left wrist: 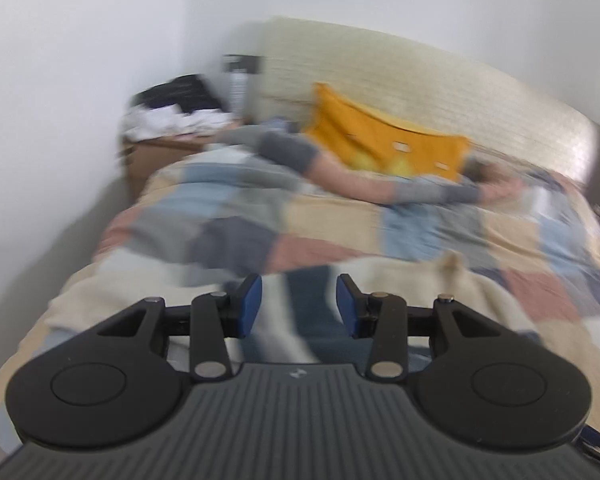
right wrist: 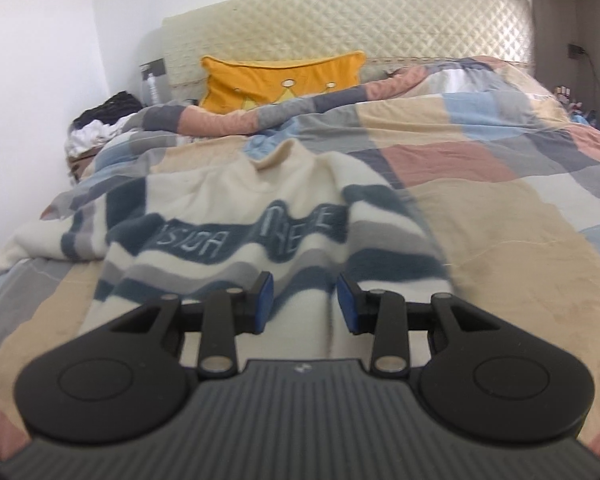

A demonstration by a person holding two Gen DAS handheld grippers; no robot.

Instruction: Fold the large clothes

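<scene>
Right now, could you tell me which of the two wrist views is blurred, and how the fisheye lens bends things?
Left wrist view: motion blur smears the checked quilt and orange pillow, while the left gripper stays sharp. Right wrist view: mostly clear, the striped sweater shows its lettering, with some blur at its right edge; the headboard bows and the corners darken.

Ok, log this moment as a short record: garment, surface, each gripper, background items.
garment: cream sweater with blue and grey stripes, spread flat, neck toward the headboard
surface: patchwork quilt on a bed
left gripper: open, over the sweater's near edge, view blurred
right gripper: open, over the sweater's hem, holding nothing
background: orange pillow against the quilted headboard; clothes pile at far left
</scene>
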